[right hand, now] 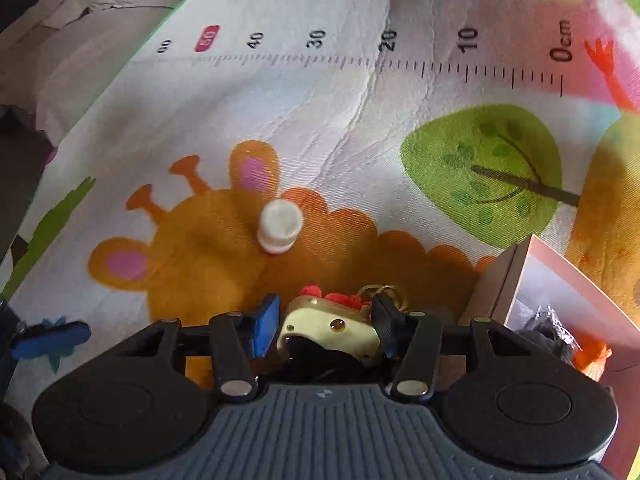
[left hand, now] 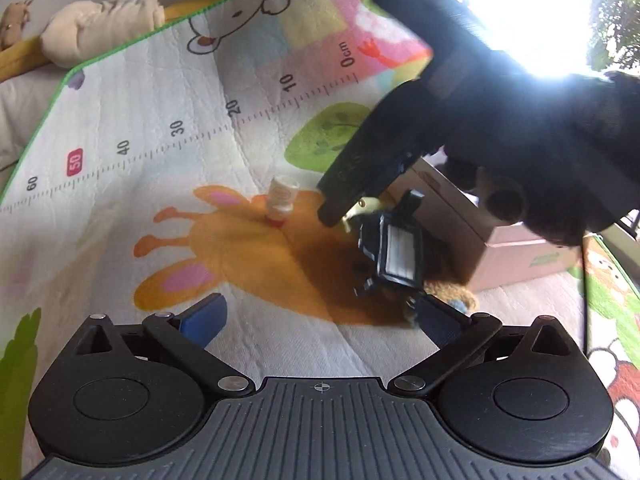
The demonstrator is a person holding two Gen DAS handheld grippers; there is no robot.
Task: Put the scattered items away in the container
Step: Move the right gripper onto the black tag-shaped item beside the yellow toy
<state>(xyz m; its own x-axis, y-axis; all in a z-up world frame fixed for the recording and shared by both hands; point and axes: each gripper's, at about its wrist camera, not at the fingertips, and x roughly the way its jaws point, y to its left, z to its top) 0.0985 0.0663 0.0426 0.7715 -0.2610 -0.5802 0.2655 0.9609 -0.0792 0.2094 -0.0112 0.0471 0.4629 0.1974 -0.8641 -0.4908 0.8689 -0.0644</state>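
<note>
We've got the right gripper (right hand: 326,326) pinching the toy (right hand: 328,330) for the box (right hand: 560,300); left gripper (left hand: 320,316) hangs wide open, empty.

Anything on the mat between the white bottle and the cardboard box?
Only the right hand-held gripper with its cream toy; beyond that, bare mat between white bottle and box, seen in the right wrist view.

The play mat (right hand: 320,120) is matt, wrinkled printed cloth. The small bottle (right hand: 279,226) looks like smooth white plastic, the toy (right hand: 328,330) glossy cream plastic. The box (left hand: 516,252) is matt cardboard.
</note>
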